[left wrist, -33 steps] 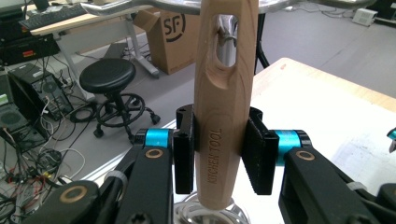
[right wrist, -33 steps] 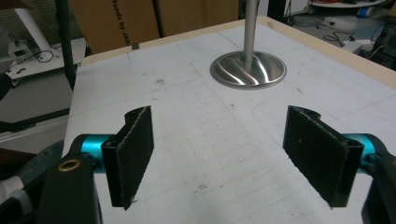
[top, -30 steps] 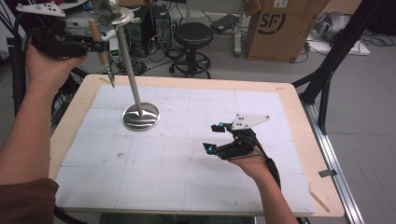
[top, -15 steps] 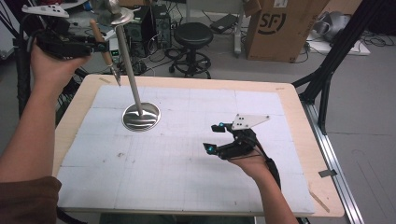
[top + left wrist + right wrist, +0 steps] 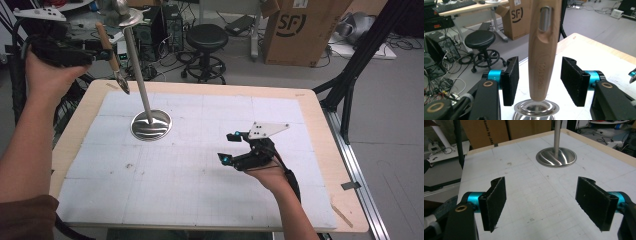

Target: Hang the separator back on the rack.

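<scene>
Left claw (image 5: pixel 539 80) just opened, pads clear of wooden handle (image 5: pixel 543 50); steel stand (image 5: pixel 142 85) beside.

Pale wood handle (image 5: pixel 543 50), shiny silver stand (image 5: pixel 150 124), white gridded mat (image 5: pixel 200 165), black pads (image 5: pixel 495 202) on teal mounts.
</scene>
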A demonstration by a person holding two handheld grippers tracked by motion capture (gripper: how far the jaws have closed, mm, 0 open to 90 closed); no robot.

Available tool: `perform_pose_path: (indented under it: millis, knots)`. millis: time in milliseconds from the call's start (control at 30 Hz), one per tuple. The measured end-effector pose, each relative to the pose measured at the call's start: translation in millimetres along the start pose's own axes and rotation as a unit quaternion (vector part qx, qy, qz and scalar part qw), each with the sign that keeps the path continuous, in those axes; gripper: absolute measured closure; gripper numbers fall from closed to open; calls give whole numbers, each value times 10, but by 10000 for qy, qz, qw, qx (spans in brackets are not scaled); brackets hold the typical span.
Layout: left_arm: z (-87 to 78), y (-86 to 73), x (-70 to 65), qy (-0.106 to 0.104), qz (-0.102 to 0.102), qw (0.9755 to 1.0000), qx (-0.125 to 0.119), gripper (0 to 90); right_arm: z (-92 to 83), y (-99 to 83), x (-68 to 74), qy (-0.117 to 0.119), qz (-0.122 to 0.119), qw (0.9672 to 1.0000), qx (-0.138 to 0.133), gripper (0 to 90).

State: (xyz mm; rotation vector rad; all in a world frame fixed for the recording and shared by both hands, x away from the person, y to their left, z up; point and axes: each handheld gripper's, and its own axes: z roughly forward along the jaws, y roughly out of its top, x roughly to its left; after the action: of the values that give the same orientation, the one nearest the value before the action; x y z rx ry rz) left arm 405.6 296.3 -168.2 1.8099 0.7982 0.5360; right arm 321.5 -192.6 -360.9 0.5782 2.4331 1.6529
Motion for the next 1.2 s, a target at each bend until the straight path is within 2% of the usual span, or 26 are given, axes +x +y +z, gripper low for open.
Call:
perform_pose_path:
  millis: [200,333,533,800,1000,1200]
  knots:
    - [-102,-113,10,11,-145,9999,-55,425,-9,2,1,10,3,10000,-17,240]
    - [-199,-148,-26,-62,-123,9998,-133,411,-10,2,-3,2,13,10000,-13,241]
    - [-349,-181,-130,-50,-24,9997,-240,355,-14,2,-10,12,11,10000,-23,241]
    - [-471,-254,-310,-287,98,9989,-356,313,-22,5,-10,1,3,10000,-44,241]
    - [-496,-330,-505,-537,243,9972,-463,288,-36,5,-13,-15,14,10000,-63,241]
    - [-491,-455,-625,-719,244,9958,-514,270,-47,7,-14,-19,12,10000,-86,241]
